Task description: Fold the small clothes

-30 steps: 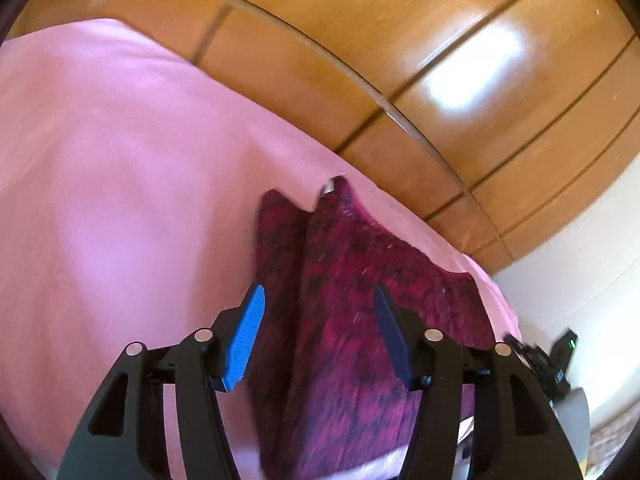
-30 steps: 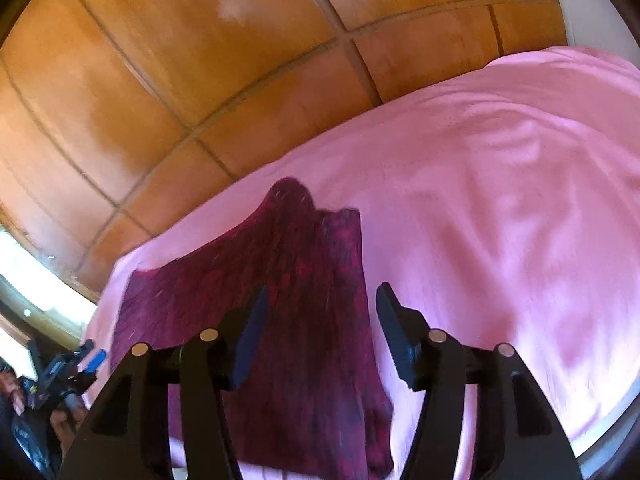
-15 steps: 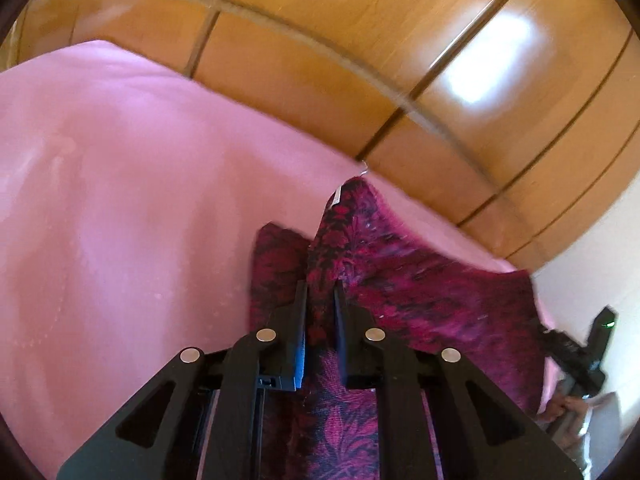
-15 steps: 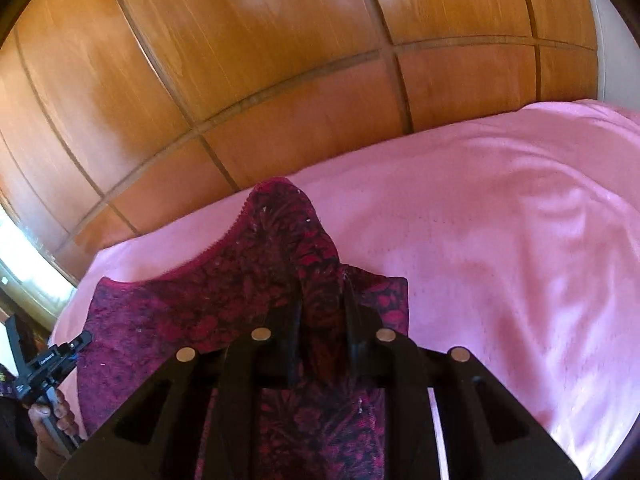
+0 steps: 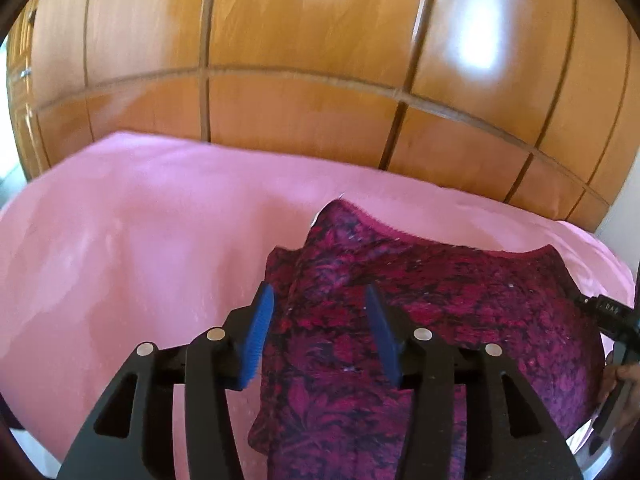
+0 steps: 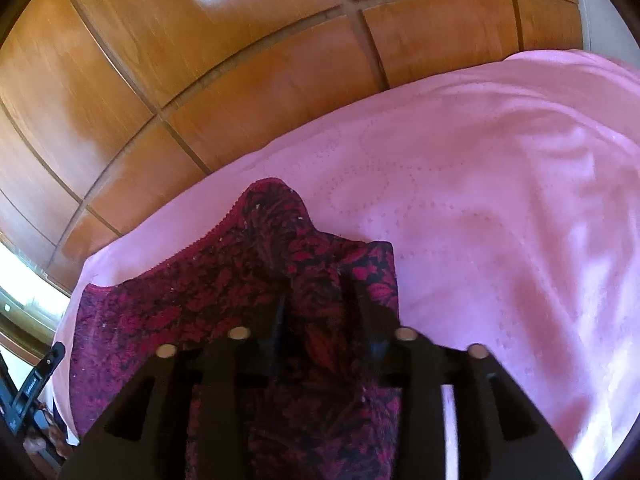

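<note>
A dark red floral garment (image 5: 440,300) lies on the pink bed sheet (image 5: 140,240), with one side folded over into a narrow flap. My left gripper (image 5: 319,294) hovers low over that fold. Its jaws are opening, and the blue pads (image 5: 260,320) stand apart with cloth lying between them, not pinched. In the right wrist view the garment (image 6: 180,312) rises to a point at its far edge. My right gripper (image 6: 316,292) is just above it. Its jaws are also opening, and a ridge of cloth sits loose between the dark fingers (image 6: 276,320).
Glossy wooden wardrobe panels (image 5: 300,80) run along the far side of the bed. A hand holding a black device (image 5: 608,312) shows at the right edge of the left wrist view, and a black device (image 6: 36,376) sits at the lower left of the right wrist view. Bare pink sheet (image 6: 500,200) spreads beside the garment.
Both grippers closed on a ridge of the garment half a second ago and now stand apart again. The left view has swung and rolled, so the wardrobe looks level.
</note>
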`<action>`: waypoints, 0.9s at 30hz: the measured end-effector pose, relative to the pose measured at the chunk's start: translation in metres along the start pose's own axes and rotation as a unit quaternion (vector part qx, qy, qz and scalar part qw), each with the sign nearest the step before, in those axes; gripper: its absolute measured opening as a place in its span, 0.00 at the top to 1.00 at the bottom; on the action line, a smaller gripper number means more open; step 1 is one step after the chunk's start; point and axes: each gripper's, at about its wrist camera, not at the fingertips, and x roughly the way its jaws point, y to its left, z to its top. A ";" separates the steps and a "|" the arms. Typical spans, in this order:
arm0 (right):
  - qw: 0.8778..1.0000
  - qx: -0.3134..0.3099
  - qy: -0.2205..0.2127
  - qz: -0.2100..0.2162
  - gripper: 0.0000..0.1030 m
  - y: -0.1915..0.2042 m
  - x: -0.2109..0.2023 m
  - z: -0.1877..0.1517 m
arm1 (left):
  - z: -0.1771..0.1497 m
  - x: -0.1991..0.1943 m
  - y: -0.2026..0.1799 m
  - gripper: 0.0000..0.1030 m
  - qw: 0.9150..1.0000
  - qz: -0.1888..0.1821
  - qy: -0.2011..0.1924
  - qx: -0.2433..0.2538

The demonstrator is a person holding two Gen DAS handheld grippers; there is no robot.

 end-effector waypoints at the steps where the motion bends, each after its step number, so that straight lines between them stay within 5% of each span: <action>1: 1.000 -0.001 -0.006 -0.010 0.52 0.000 -0.007 -0.002 | 0.000 -0.003 -0.002 0.54 1.000 0.001 -0.004 0.006; 11: 0.997 -0.057 -0.039 -0.016 0.46 0.024 -0.063 -0.024 | 0.002 -0.004 -0.007 0.54 1.000 0.002 -0.004 0.021; 24: 0.998 -0.045 0.001 -0.037 0.47 0.021 -0.026 -0.037 | -0.001 0.031 0.026 0.54 0.999 -0.003 0.049 -0.019; 25: 0.999 -0.039 0.003 -0.033 0.49 0.019 -0.023 -0.038 | -0.002 0.038 0.029 0.60 0.998 -0.018 0.062 -0.025; 26: 0.999 -0.037 0.004 -0.029 0.52 0.018 -0.022 -0.037 | -0.003 0.044 0.032 0.81 0.996 -0.039 0.072 -0.031; 27: 0.999 -0.036 0.004 -0.026 0.53 0.019 -0.021 -0.037 | -0.003 0.052 0.034 0.86 0.993 -0.066 0.086 -0.038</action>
